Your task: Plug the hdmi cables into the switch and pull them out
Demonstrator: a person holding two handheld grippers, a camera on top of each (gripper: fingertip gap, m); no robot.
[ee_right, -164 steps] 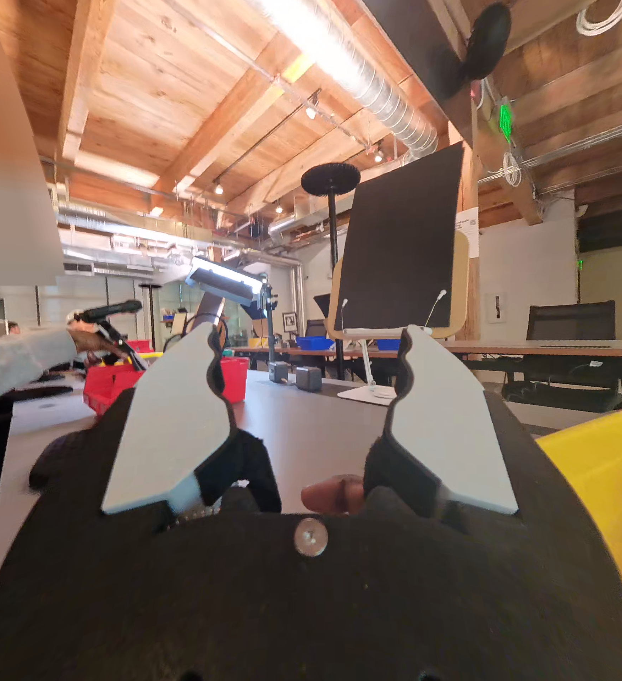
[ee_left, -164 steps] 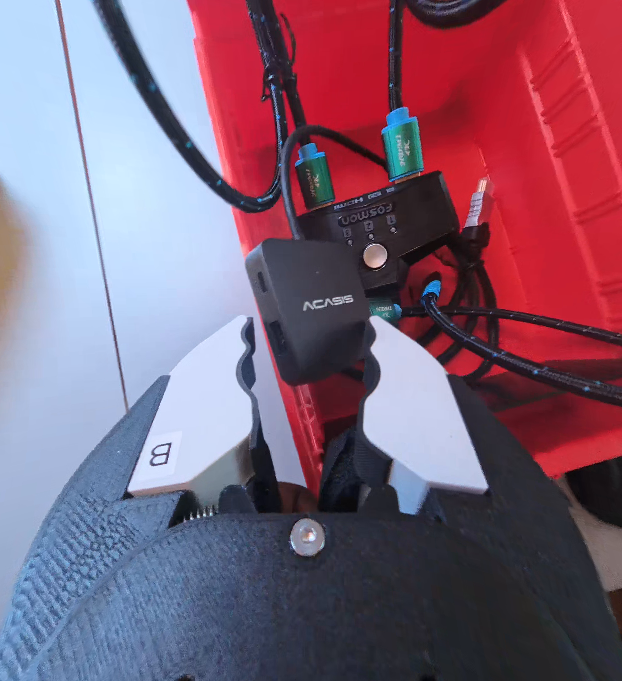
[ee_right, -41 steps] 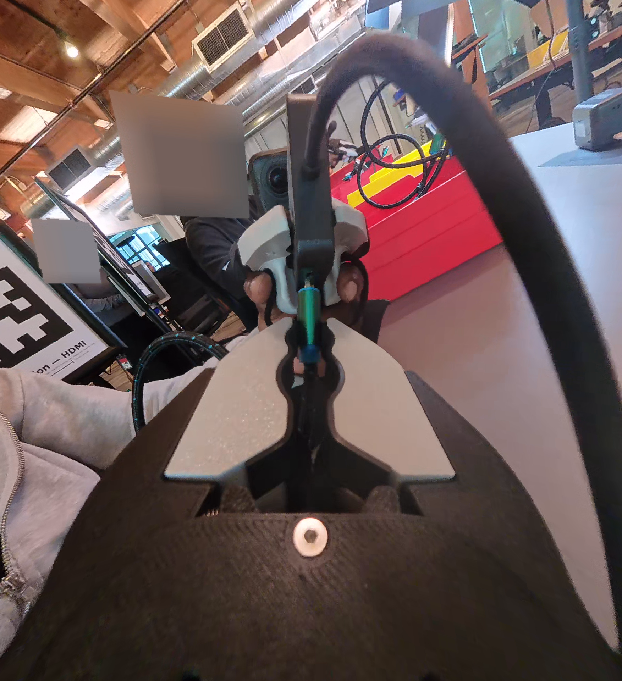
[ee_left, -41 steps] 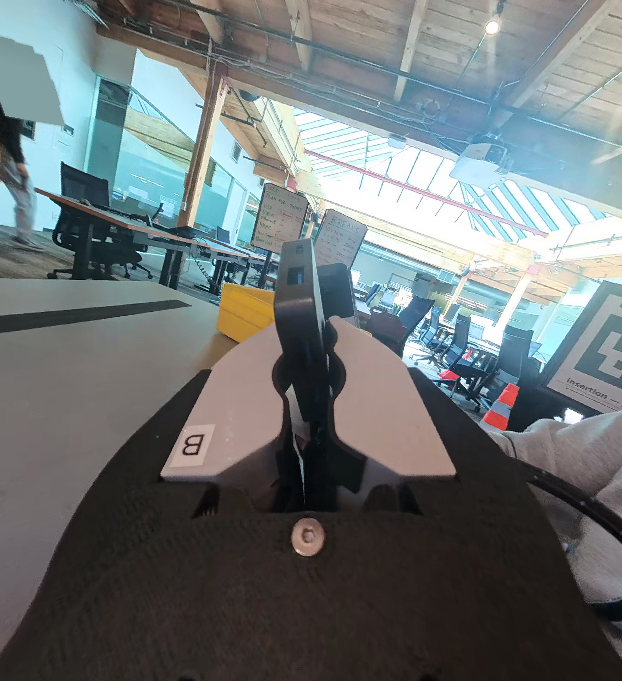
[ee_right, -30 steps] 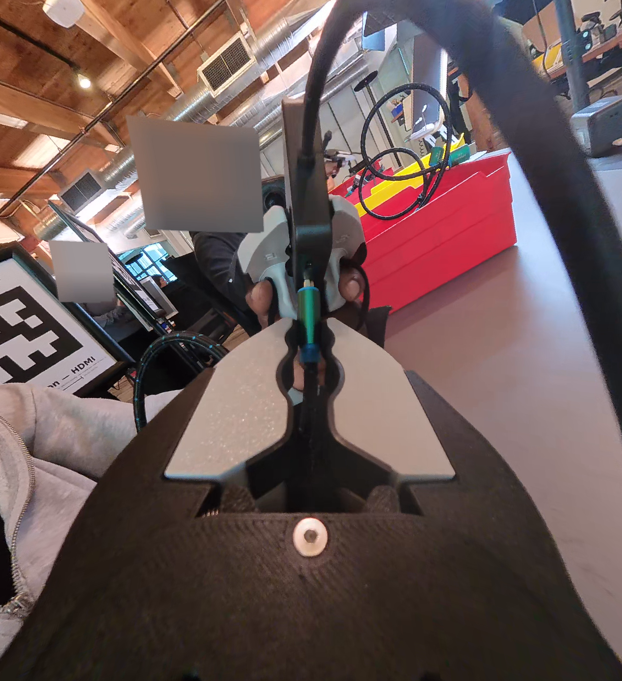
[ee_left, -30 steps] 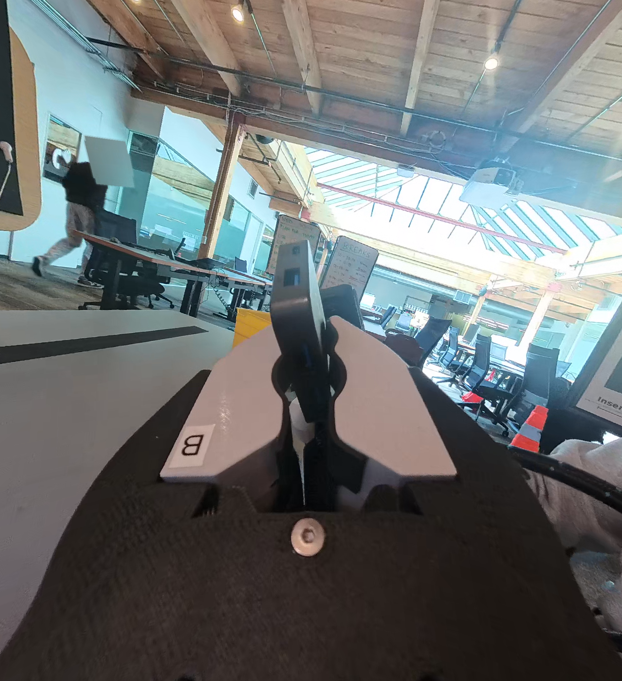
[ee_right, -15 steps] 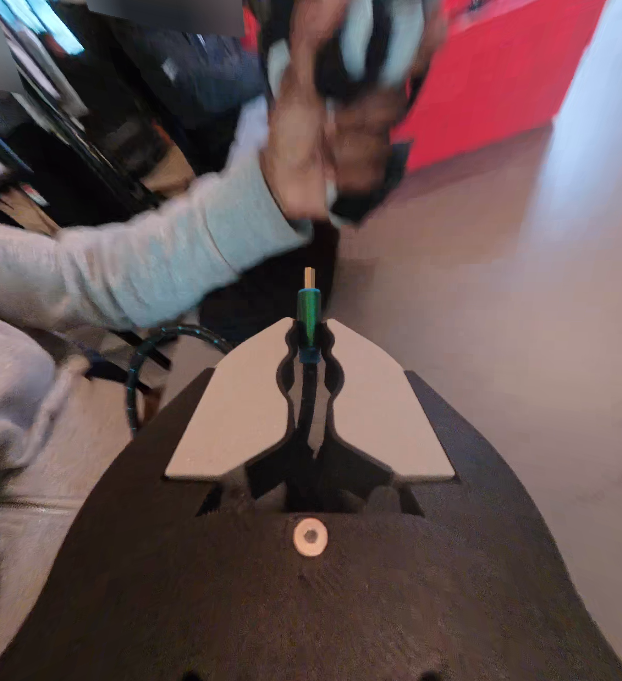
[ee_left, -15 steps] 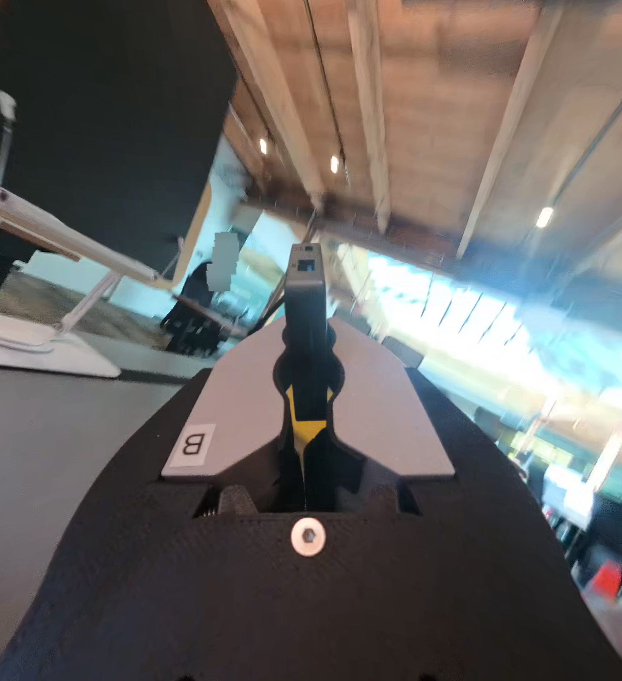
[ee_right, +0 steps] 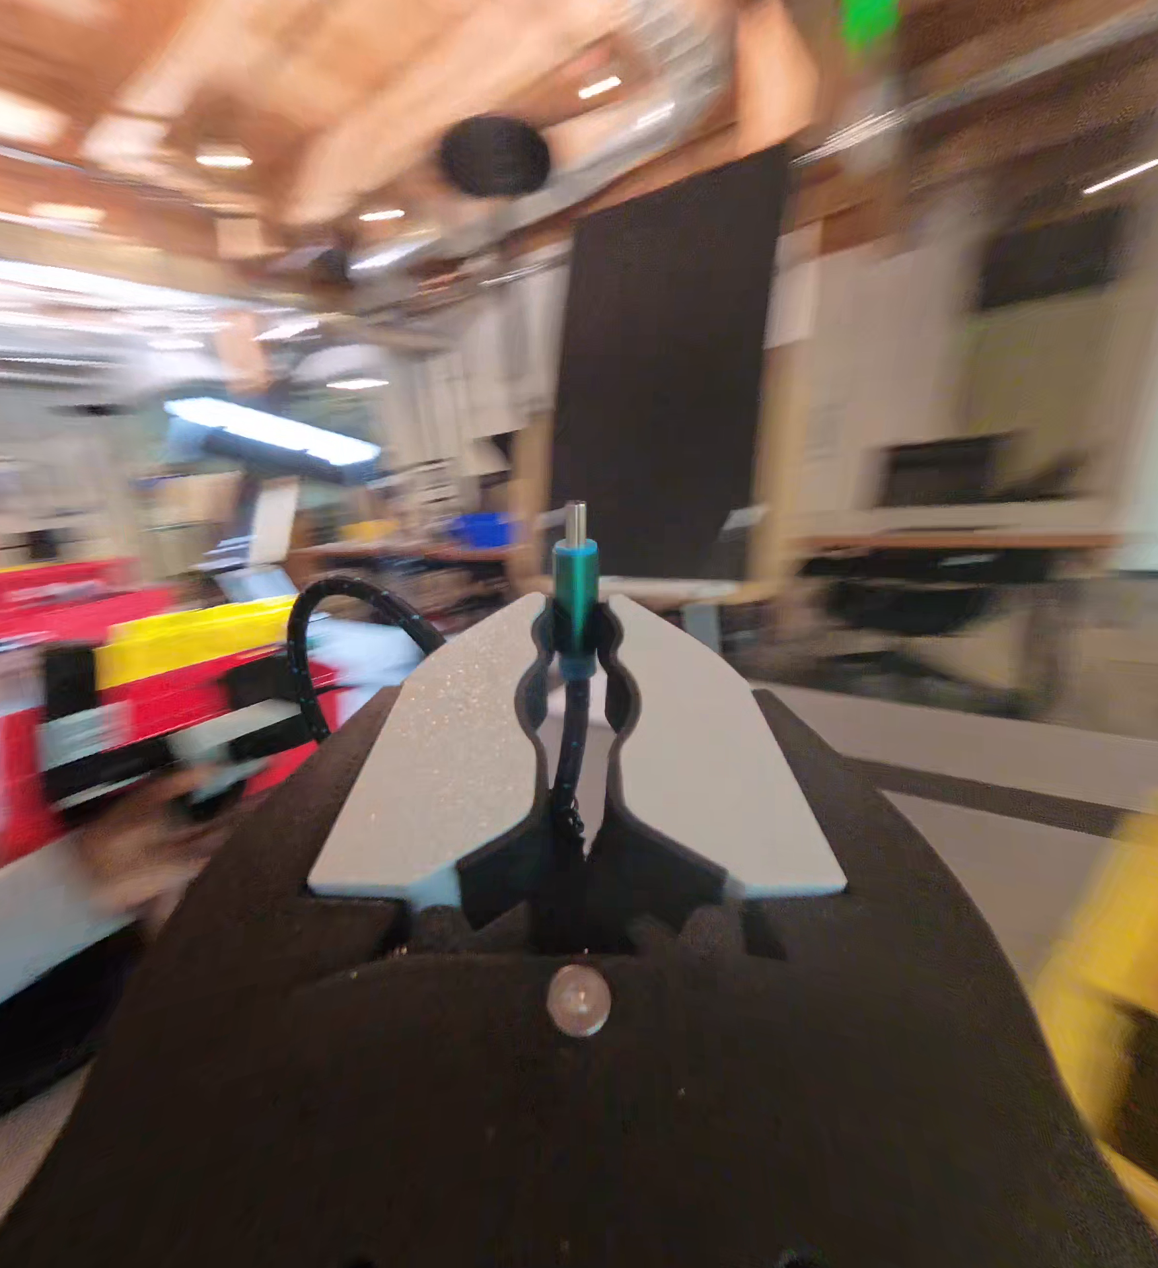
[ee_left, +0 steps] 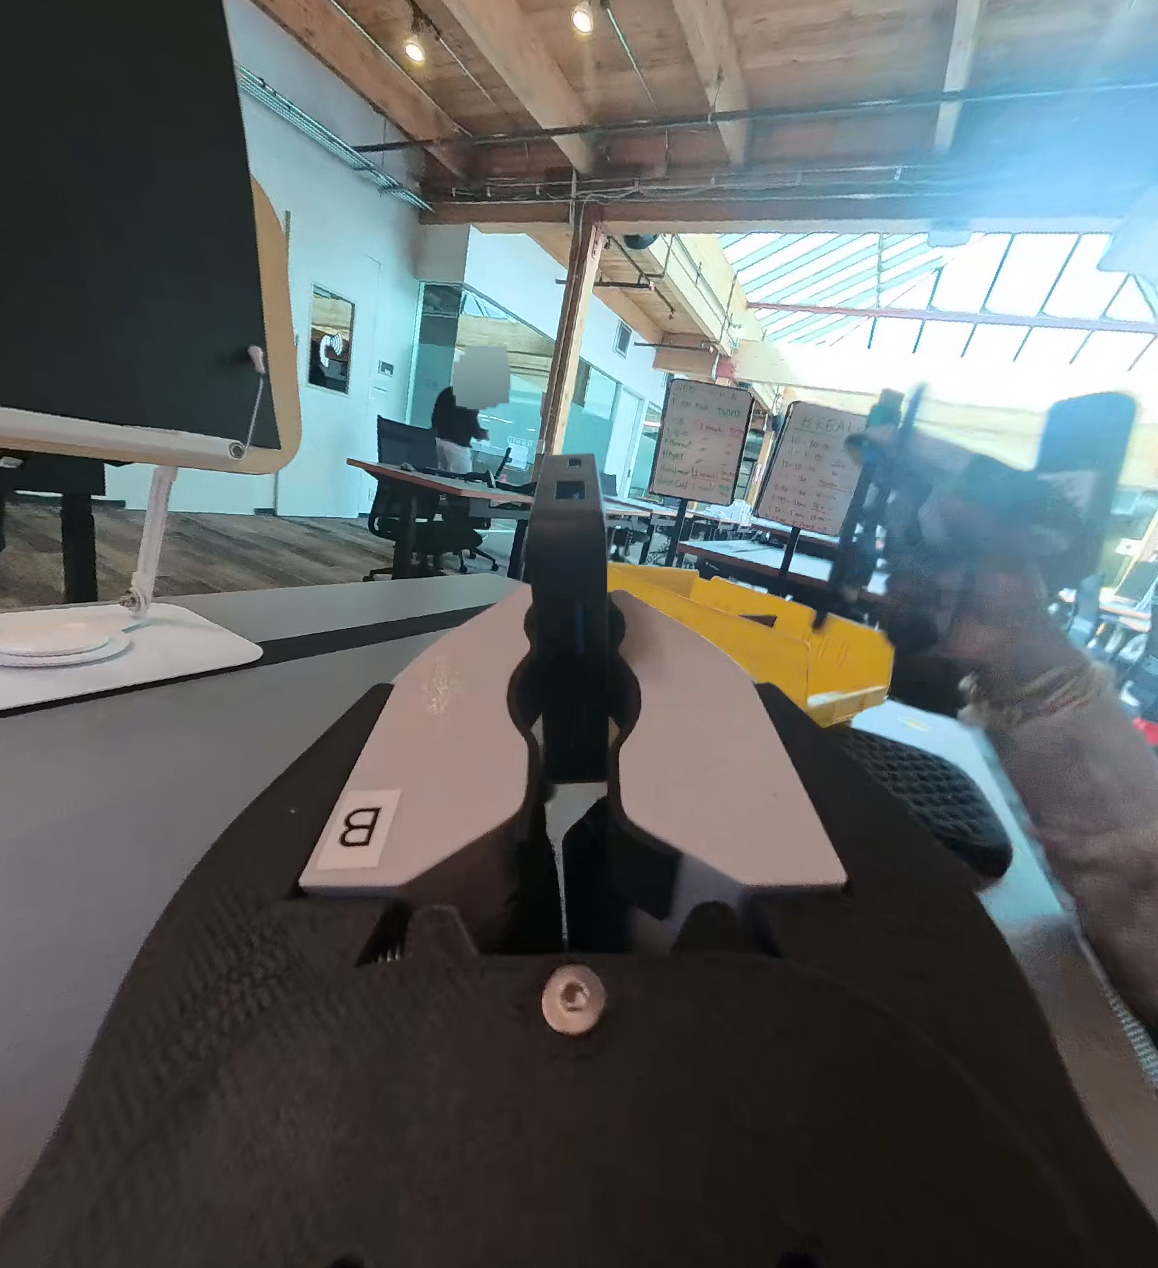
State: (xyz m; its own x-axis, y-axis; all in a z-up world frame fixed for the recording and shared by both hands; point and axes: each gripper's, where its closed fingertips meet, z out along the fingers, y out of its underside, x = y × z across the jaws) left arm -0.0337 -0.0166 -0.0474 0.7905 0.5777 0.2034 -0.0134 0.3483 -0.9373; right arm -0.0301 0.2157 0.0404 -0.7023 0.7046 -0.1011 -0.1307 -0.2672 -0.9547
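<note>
Clamping a flat black switch [ee_left: 568, 617] edge-on between its pale fingers [ee_left: 449, 748], the left gripper [ee_left: 569, 659] has its jaws clenched on the device, which stands upright and pokes out past the fingertips with small ports showing on its narrow top edge. Behind it lies a grey worktop [ee_left: 82, 789] carrying a white stand base [ee_left: 82, 645] with a dark panel [ee_left: 95, 206] mounted above it, and a yellow bin [ee_left: 754, 624] sits just right of the gripper. Farther right, a blurred hand [ee_left: 974, 569] and grey sleeve [ee_left: 1111, 823] show the other gripper held apart from the switch (too smeared to read in detail). In the right wrist view, the right gripper [ee_right: 576, 617] has its jaws clenched on the hdmi cable [ee_right: 572, 741] at its green plug [ee_right: 574, 590], whose bare metal tip points straight up and free of any socket, well apart from the switch. The braided black cord runs down between the fingers, and a loop of it arcs up to the left. Blurred at left are a red bin [ee_right: 34, 617] and, lower right, a yellow bin [ee_right: 1139, 960]; the rest of that view is motion-smeared.
</note>
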